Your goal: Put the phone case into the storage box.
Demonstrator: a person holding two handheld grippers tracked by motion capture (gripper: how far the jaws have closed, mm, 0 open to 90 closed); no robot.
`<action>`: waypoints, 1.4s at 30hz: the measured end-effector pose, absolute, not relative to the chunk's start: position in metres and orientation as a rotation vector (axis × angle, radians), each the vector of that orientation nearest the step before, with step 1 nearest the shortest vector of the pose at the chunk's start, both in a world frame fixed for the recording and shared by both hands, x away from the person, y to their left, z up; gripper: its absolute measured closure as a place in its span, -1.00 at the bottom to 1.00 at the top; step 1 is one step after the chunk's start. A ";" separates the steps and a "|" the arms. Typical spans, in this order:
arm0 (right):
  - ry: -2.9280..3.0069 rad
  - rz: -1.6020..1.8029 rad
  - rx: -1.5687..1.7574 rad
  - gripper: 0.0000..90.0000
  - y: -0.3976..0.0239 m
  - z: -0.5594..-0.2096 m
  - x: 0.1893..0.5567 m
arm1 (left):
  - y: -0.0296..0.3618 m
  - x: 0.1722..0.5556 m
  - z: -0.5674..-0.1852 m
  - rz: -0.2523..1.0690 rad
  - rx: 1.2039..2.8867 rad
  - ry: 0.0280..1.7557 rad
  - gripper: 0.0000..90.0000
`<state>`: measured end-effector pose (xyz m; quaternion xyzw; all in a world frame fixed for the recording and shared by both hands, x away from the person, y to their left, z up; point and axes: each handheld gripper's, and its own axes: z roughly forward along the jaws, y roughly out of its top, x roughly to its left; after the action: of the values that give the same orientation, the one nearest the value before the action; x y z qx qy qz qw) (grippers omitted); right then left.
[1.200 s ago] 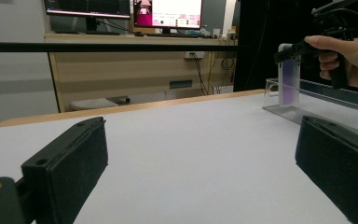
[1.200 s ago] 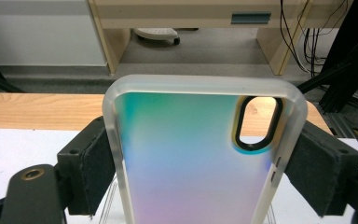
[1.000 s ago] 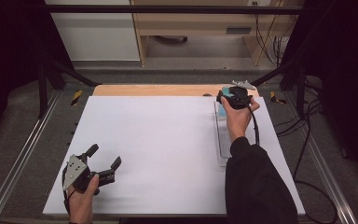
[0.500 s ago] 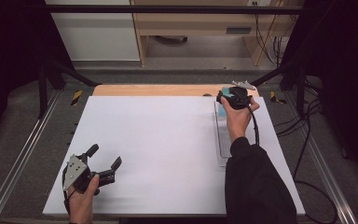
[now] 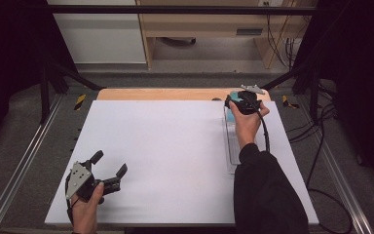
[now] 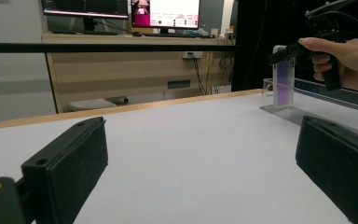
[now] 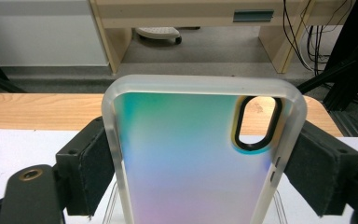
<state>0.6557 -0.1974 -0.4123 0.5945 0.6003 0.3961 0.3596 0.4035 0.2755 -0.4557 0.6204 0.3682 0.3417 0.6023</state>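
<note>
White surface (image 5: 175, 161) is sitting in a dim lab w/ a wooden desk and monitors behind. Right gripper (image 7: 193, 172) is pinching a phone case (image 7: 193, 163) by its two long side edges, jaws closed on it, at the far right of the surface over a clear rack (image 5: 231, 146). Case is standing upright, camera cutout toward the top. Probably v. light, thin, flexy plastic w/ a frosted rim; smooth back looks slippery, so side-edge grip w/ padded jaws seems right, but too much squeeze could bow it. Left gripper (image 5: 108, 171) is resting near the front-left corner, jaws spread wide, holding nothing.
</note>
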 end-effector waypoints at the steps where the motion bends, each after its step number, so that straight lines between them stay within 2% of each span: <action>1: 1.549 1.021 1.532 -0.61 -0.197 -0.412 0.656 | 0.276 0.404 -0.456 0.791 1.437 0.853 -0.96; 42: 1.553 1.024 1.546 -0.62 -0.200 -0.415 0.662 | 0.275 0.404 -0.456 0.790 1.444 0.850 -0.96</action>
<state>0.6616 -0.1995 -0.4154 0.5979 0.6004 0.3962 0.3536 0.4039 0.2746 -0.4558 0.6230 0.3669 0.3407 0.6010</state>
